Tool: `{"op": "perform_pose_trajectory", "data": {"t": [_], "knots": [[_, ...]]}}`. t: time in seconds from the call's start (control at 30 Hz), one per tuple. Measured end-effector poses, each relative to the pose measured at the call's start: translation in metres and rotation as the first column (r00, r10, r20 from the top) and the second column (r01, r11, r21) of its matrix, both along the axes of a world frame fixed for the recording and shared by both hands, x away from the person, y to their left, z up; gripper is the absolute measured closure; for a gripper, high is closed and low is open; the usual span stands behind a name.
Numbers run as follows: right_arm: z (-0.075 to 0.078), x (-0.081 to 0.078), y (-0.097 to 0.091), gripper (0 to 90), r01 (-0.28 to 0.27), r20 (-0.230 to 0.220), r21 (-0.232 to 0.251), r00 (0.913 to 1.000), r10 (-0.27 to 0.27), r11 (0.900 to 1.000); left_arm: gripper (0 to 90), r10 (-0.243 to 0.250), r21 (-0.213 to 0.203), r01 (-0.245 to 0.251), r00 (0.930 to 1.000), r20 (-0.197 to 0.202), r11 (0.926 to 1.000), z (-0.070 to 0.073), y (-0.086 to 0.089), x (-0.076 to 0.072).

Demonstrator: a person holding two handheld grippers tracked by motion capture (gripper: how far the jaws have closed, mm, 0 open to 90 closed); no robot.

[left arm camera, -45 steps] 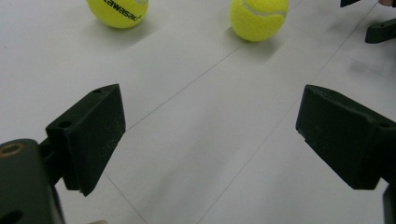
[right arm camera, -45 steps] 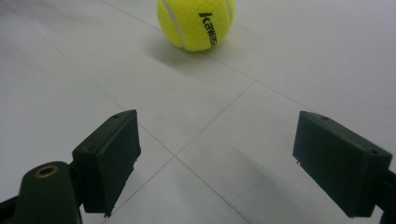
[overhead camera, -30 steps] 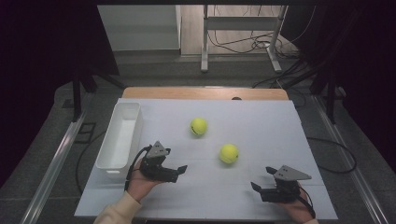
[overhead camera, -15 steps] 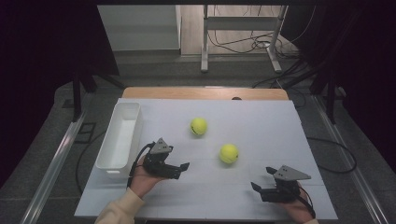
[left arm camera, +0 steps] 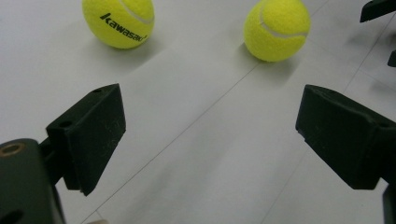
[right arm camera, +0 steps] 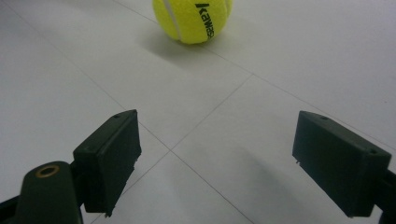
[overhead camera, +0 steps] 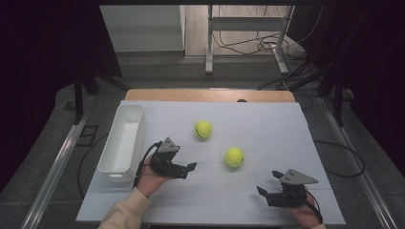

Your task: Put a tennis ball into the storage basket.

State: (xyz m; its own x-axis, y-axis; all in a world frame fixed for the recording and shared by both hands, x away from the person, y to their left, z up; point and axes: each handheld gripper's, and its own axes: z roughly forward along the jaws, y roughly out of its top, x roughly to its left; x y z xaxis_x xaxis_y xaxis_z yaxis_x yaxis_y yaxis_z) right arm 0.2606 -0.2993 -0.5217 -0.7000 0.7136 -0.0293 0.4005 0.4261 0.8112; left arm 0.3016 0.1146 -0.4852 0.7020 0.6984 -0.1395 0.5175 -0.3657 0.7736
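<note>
- One white tabletop (overhead camera: 267,124) carries everything I work with.
- One long white bin (overhead camera: 122,143) sits along its left side, just beyond my left hand.
- My left claw (overhead camera: 190,168) hangs low near that bin, jaws spread wide and holding nothing, aimed at both balls.
- My right claw (overhead camera: 268,183) rests near the front right edge, likewise released and empty.
- Two yellow tennis balls lie mid-tabletop, apart: the far ball (overhead camera: 203,129) and the near ball (overhead camera: 234,157), between my claws.

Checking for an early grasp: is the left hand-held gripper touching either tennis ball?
Apart. In the left gripper view the left hand-held gripper stands open with bare table before both tennis balls.
</note>
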Motion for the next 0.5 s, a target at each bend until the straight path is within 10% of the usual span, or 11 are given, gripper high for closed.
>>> {"op": "perform_pose_trajectory", "data": {"t": [0.5], "knots": [[0.0, 0.0, 0.0, 15.6, -0.001, 0.0, 0.001, 1.0, 0.001, 1.0, 9.2, -0.012, 0.004, 0.012, 0.9998, -0.015, 0.9999, 0.002, -0.009, 0.012]]}}
